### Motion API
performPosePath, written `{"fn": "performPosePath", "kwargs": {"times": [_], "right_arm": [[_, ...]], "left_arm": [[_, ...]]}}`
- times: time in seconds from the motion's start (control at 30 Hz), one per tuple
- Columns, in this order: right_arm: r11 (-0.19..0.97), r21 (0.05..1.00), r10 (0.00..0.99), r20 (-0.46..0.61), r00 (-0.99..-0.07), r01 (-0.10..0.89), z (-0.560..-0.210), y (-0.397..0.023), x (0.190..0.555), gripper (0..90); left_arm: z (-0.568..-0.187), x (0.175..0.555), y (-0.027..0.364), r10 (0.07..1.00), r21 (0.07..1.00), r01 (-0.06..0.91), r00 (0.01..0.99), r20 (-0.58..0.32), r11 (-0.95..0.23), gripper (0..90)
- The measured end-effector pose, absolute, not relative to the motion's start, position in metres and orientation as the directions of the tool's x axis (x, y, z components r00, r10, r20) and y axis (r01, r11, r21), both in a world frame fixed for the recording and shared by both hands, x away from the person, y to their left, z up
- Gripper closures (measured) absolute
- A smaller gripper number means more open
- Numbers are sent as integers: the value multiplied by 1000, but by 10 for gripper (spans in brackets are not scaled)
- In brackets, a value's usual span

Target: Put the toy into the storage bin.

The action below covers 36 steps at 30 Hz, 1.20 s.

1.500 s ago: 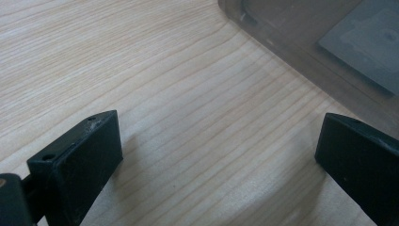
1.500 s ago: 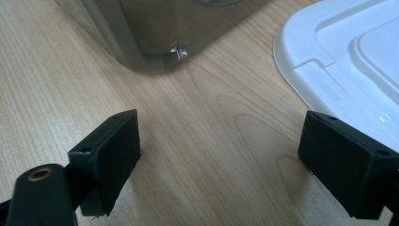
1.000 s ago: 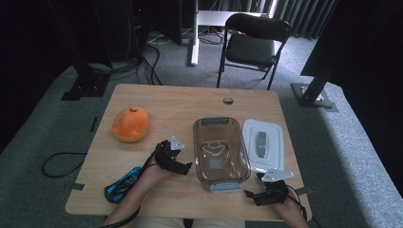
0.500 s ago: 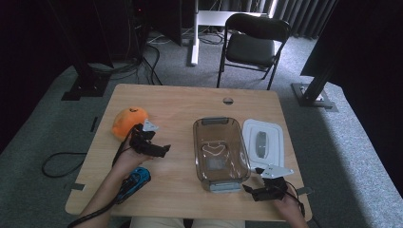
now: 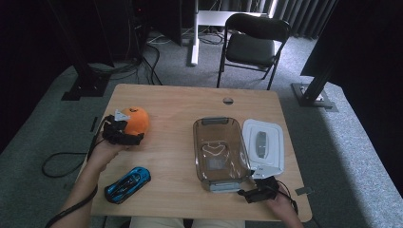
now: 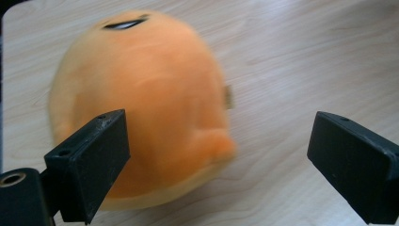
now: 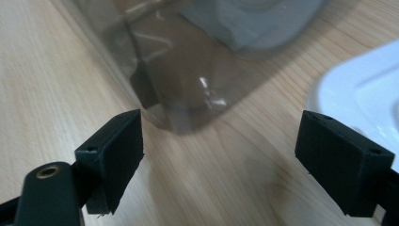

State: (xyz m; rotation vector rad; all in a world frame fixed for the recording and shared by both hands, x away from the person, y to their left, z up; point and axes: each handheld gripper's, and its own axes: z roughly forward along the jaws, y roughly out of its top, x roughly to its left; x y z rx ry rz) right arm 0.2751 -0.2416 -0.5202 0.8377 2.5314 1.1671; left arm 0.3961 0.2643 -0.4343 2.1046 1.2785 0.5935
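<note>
An orange plush toy (image 5: 135,118) lies at the table's left side. My left gripper (image 5: 121,131) sits right at its near side, jaws wide apart and just closing a little. In the left gripper view the plush (image 6: 141,103) lies partly between the jaws, off to the left, and the left gripper (image 6: 221,165) does not press on it. A clear plastic container (image 5: 219,152) stands at centre right, with its white lid (image 5: 263,145) beside it. My right gripper (image 5: 254,192) rests open near the container's front corner (image 7: 188,84), next to the lid (image 7: 362,89). A blue toy car (image 5: 127,184) lies near the front left edge.
The wooden table (image 5: 176,104) has a small round cable hole (image 5: 228,100) near its far edge. A black folding chair (image 5: 254,42) stands behind the table. A black cable (image 5: 57,164) loops over the carpet at the left.
My left gripper has travelled from beside the container leftward and away from the person to the orange plush. The right gripper has stayed by the container's front corner.
</note>
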Motion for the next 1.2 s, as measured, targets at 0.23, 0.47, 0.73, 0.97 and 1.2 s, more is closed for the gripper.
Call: {"fn": "performPosePath", "kwargs": {"times": [0.23,0.47,0.73,0.97,1.2], "right_arm": [[512,772,543,49,-838,377,-515,-224,272,150],[534,766,506,51,-861,359,-513,-212,266,152],[535,779,466,52,-883,328,-510,-194,265,152],[555,776,424,47,-905,300,-513,-174,268,151],[566,772,411,40,-911,290,-515,-156,276,151]], "left_arm": [[-443,409,282,914,679,651,398,76,-340,89],[-448,417,288,918,663,668,390,77,-339,90],[-450,425,289,919,658,677,390,57,-328,90],[-451,427,288,916,643,685,395,67,-342,90],[-454,429,290,914,637,691,401,56,-342,90]]}}
